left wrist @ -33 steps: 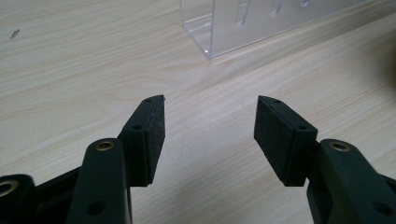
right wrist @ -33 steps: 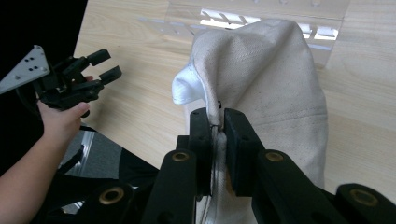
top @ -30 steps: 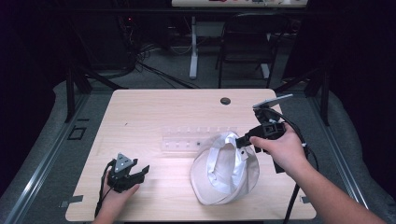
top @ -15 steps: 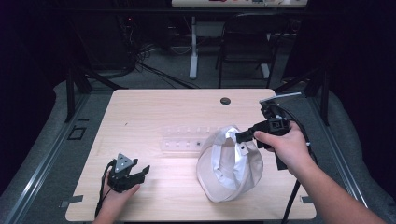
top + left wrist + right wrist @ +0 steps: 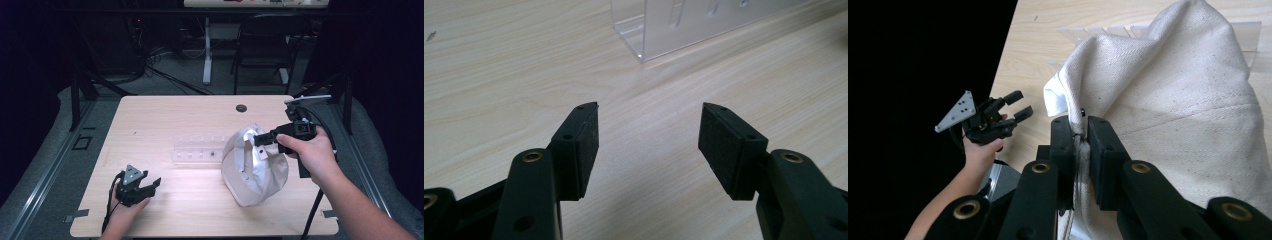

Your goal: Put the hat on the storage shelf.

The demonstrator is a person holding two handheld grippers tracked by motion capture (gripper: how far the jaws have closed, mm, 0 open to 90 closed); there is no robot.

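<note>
Pale wood table (image 5: pixel 165 115), dark room; right gripper (image 5: pixel 260 138) pinches cream cloth (image 5: pixel 255 167), left gripper (image 5: pixel 150 184) gapes.

High view: a fixed camera above the person's side looks forward and down over the whole wooden table (image 5: pixel 180 115), from a distance, with floor and chair legs beyond. Left gripper view: a camera riding on the left gripper (image 5: pixel 649 145) looks low and close along its black jaws across the tabletop toward the end of a clear plastic rack (image 5: pixel 684 25), which the high view shares (image 5: pixel 197 149). Right gripper view: a camera on the right gripper (image 5: pixel 1080 135) faces across the table, close on a cream cloth bag (image 5: pixel 1188 110), sharing that bag (image 5: pixel 252 167) and the left gripper (image 5: pixel 990 120) with the high view (image 5: pixel 135 182).
</note>
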